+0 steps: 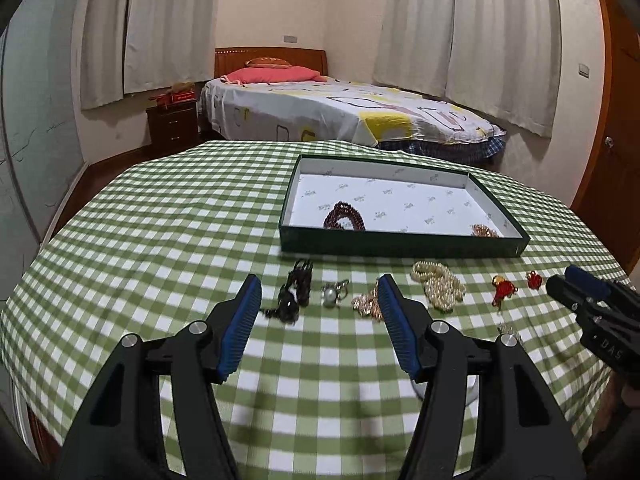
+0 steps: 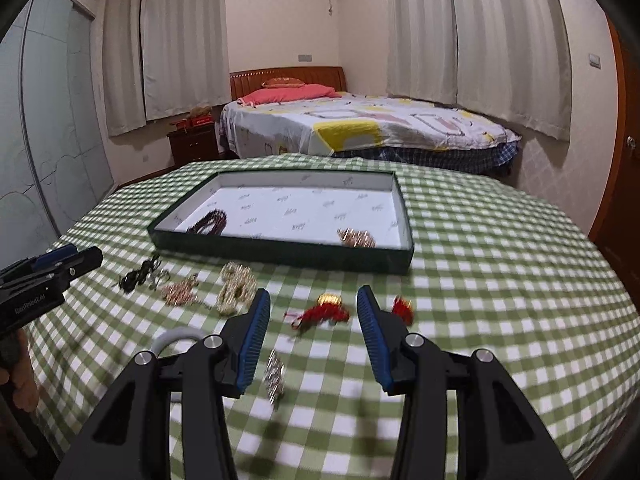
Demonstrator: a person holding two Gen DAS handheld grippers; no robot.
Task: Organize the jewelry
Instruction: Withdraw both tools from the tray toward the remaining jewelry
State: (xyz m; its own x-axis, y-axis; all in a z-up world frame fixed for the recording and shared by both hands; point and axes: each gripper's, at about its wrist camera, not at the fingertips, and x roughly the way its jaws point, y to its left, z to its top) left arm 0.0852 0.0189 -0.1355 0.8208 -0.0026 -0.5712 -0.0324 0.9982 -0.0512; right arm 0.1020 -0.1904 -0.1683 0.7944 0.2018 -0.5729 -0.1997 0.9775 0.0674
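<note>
A dark green tray with white lining holds a dark red bead bracelet and a gold piece. In front of it on the checked cloth lie a black piece, a pearl ring, a gold chain, a pearl necklace, a red and gold tassel charm, a small red charm and a silver piece. My left gripper is open above the ring. My right gripper is open around the tassel charm.
The table has a green and white checked cloth. A grey ring-shaped object lies near the front edge. A bed and a nightstand stand behind the table. A door is at the right.
</note>
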